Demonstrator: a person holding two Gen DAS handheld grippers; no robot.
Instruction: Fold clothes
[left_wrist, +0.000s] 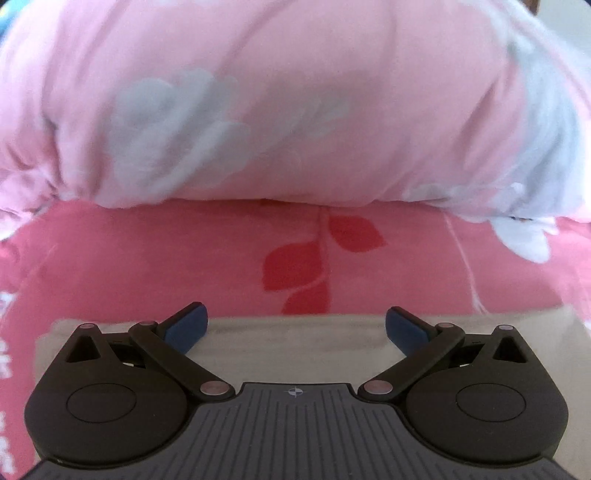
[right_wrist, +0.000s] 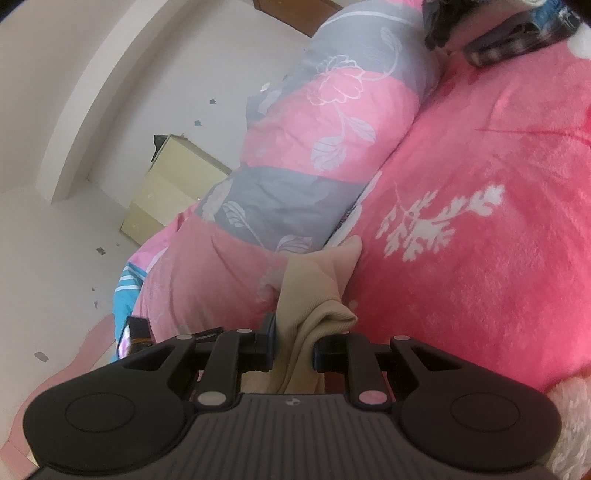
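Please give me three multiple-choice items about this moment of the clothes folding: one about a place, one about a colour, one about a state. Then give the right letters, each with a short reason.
1. Where does the beige garment lie, as the left wrist view shows it?
A. flat under the left gripper
B. on top of the pink quilt
C. on the floor

2. What colour are the pads on the left gripper's fingers?
A. red
B. blue
C. white

3. In what state is the right gripper?
A. open and empty
B. shut on the pink blanket
C. shut on the beige garment

Answers:
1 A: beige cloth spreads beneath the open fingers in the left wrist view.
2 B: both pads look dark blue.
3 C: the bunched beige cloth sits pinched between the two fingers.
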